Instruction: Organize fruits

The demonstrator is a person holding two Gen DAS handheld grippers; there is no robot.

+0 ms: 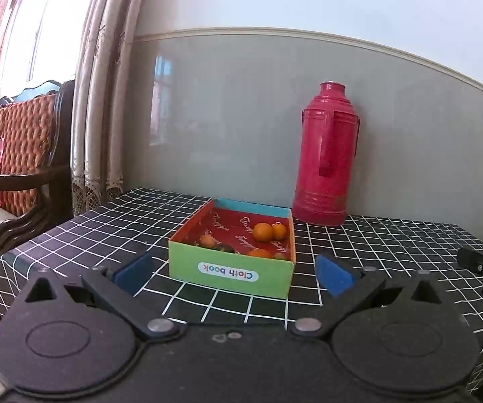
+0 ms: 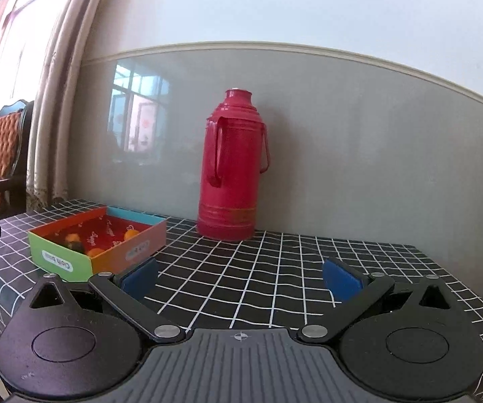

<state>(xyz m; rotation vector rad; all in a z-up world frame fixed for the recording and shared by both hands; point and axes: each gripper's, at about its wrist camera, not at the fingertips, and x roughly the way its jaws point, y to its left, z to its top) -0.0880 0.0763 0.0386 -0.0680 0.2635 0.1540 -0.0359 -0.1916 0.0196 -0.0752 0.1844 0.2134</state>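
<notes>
Straight ahead of your left gripper, jaws spread, the fruit box sits near on the worktop; your right gripper, also spread and empty, lies farther right.

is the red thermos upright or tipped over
Upright. The red thermos stands on its base on the checkered tablecloth, neck pointing up, by the wall, behind the box of fruit.

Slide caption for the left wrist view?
Open left gripper faces green cardboard box of oranges beside red thermos.
</notes>
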